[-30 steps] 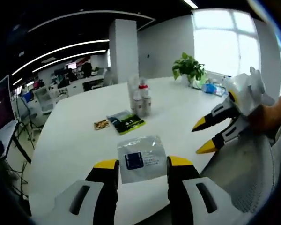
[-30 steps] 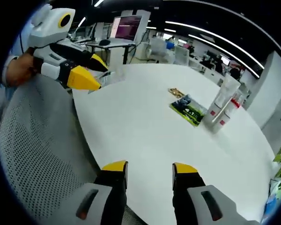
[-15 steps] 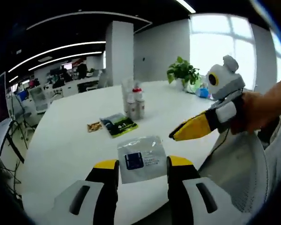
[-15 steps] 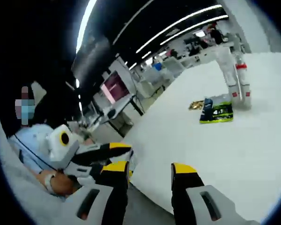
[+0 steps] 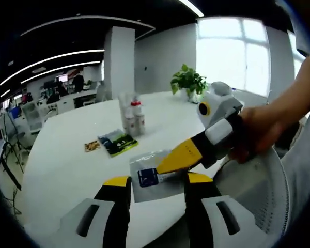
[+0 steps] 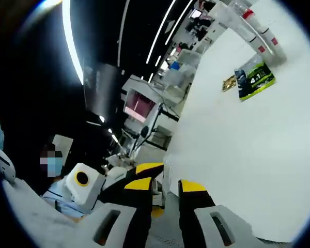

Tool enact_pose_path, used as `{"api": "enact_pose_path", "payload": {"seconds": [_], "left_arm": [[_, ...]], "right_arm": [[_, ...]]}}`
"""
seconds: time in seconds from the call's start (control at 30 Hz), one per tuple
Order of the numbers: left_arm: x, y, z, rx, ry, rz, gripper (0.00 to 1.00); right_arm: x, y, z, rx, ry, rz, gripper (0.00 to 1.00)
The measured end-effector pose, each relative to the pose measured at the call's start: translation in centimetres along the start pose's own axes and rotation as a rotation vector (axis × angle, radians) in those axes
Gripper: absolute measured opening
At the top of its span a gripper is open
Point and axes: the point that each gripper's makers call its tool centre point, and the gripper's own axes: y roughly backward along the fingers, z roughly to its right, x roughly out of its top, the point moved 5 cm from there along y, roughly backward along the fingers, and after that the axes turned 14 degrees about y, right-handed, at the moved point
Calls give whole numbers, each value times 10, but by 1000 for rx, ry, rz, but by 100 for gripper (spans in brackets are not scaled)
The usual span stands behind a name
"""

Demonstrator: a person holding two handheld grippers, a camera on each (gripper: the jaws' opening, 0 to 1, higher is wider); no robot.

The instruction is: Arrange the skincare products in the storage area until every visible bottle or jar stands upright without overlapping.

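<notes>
Since a second ago the right gripper (image 5: 168, 164) has swung in from the table's far edge, yellow tips now over the clear sachet (image 5: 156, 174) lying near the left gripper (image 5: 154, 182); whether they touch it, or how far apart its jaws stand, cannot be told. White round table (image 5: 62, 160) carries the skincare bottles (image 5: 132, 114) upright in a tight cluster mid-table, with a green packet (image 5: 115, 142) and a small brown packet (image 5: 92, 146) lying flat just before them. Left gripper's jaws spread wide, grasping nothing, at the table's near edge.
</notes>
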Motion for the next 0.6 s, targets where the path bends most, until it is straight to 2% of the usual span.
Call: {"api": "enact_pose_path", "payload": {"seconds": [0.07,0.1,0.13,0.17,0.47,0.5,0.6], "left_arm": [[-3,-1,7,-22,-45,-18,37],[-4,-2,9,-29,-64,-23,37],[-5,-1,8,-13,-76,-25,36],[-5,-1,9,-27,-91,-31,36],[-7,2,9,-111,69,-53,36],[-8,3,10,-135,115,-58,37],[-4,5,6,-158,186,-45,37]], "right_arm": [[-1,1,0,2,1,-11,7],[-1,1,1,4,6,-20,0],[-1,2,2,4,15,-32,0],[-2,2,4,-19,7,-45,0],[2,14,1,23,60,-69,0],[2,16,1,26,67,-72,0],[5,22,1,42,92,-77,0]]}}
